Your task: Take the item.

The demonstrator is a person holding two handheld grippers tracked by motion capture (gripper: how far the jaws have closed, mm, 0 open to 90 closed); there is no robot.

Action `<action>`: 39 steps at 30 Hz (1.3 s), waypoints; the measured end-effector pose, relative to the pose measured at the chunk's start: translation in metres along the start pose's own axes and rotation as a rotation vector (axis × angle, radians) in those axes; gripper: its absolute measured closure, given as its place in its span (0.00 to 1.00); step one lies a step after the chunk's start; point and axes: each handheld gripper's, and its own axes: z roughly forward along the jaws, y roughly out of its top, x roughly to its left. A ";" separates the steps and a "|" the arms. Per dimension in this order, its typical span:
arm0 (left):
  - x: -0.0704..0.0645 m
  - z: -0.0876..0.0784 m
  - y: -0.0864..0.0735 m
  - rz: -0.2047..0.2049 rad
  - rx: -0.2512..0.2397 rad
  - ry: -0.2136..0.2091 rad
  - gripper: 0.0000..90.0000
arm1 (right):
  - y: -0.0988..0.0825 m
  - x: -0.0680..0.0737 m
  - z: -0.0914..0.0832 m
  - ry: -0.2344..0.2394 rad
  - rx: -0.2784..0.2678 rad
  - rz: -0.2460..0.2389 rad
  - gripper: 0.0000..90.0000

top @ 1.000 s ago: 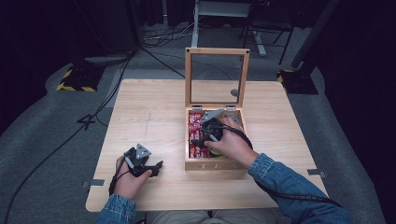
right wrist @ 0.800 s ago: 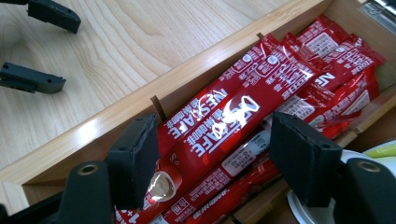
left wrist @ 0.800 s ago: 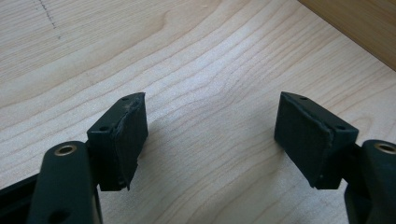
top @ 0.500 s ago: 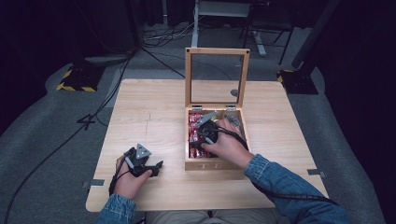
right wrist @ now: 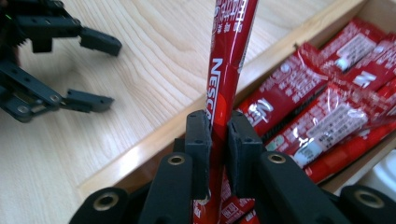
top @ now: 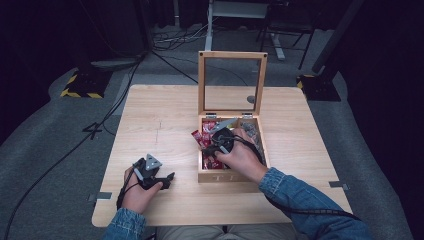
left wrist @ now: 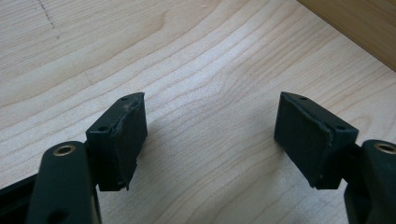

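Red sachet clamped in right hand-held gripper.

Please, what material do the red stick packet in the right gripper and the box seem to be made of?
Red stick packet: probably plastic film, glossy, since light glints along it. Box: light wood with visible grain; its raised lid seems to hold a clear pane.

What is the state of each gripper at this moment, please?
Left gripper: open, holding nothing, above the table.
Right gripper: jaws just closed on a red sachet over the wooden box.
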 end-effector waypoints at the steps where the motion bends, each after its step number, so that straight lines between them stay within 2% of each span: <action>1: 0.000 0.000 0.000 0.000 0.001 -0.001 0.29 | 0.001 0.001 -0.002 0.005 -0.010 0.005 0.89; 14: 0.001 0.000 0.000 0.001 -0.001 -0.001 0.29 | 0.013 -0.001 -0.030 0.017 -0.110 0.007 0.89; 26: 0.003 0.000 0.000 0.007 -0.001 -0.007 0.28 | 0.017 -0.010 -0.056 0.002 -0.153 0.003 0.89; 30: 0.003 0.000 0.000 -0.001 -0.003 -0.006 0.28 | 0.016 -0.016 -0.067 -0.013 -0.173 0.004 0.89; 39: 0.004 0.001 0.000 0.016 0.011 -0.016 0.20 | 0.011 -0.032 -0.092 -0.060 -0.187 0.014 0.89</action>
